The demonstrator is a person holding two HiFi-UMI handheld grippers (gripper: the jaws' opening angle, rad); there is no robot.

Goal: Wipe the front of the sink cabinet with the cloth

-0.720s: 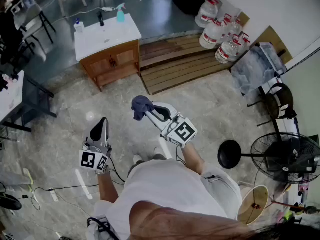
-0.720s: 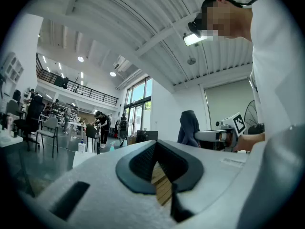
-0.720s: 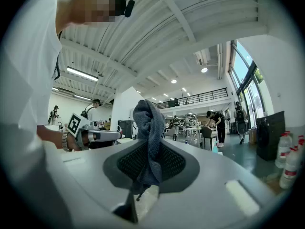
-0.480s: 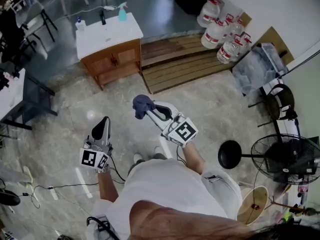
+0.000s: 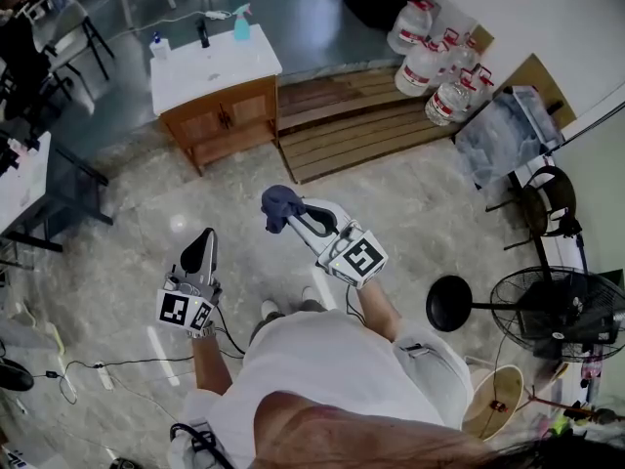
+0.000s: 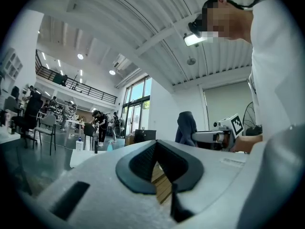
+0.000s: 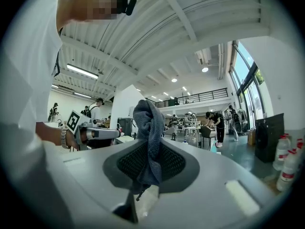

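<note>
The sink cabinet (image 5: pixel 223 115), brown wood with a white top, stands on the floor well ahead of me, its front facing me. My right gripper (image 5: pixel 290 215) is held at mid-height, shut on a dark blue cloth (image 5: pixel 277 206) that bunches up past its tips. In the right gripper view the cloth (image 7: pixel 148 123) stands up from between the shut jaws of the right gripper (image 7: pixel 150 149). My left gripper (image 5: pixel 200 252) hangs lower left, shut, with nothing in it. The left gripper (image 6: pixel 159 163) points towards the cabinet top (image 6: pixel 83 157). Both grippers are far from the cabinet.
A blue spray bottle (image 5: pixel 239 24) and small bottles stand on the cabinet top. A wooden pallet (image 5: pixel 352 125) lies right of the cabinet, with water jugs (image 5: pixel 439 66) behind it. A floor fan (image 5: pixel 562 311) stands at right. A dark table (image 5: pixel 59 189) and floor cables (image 5: pixel 107 369) are at left.
Both grippers keep their pose and the cloth stays held. The view has drifted slightly, so the cabinet sits a little further right in the frame.
</note>
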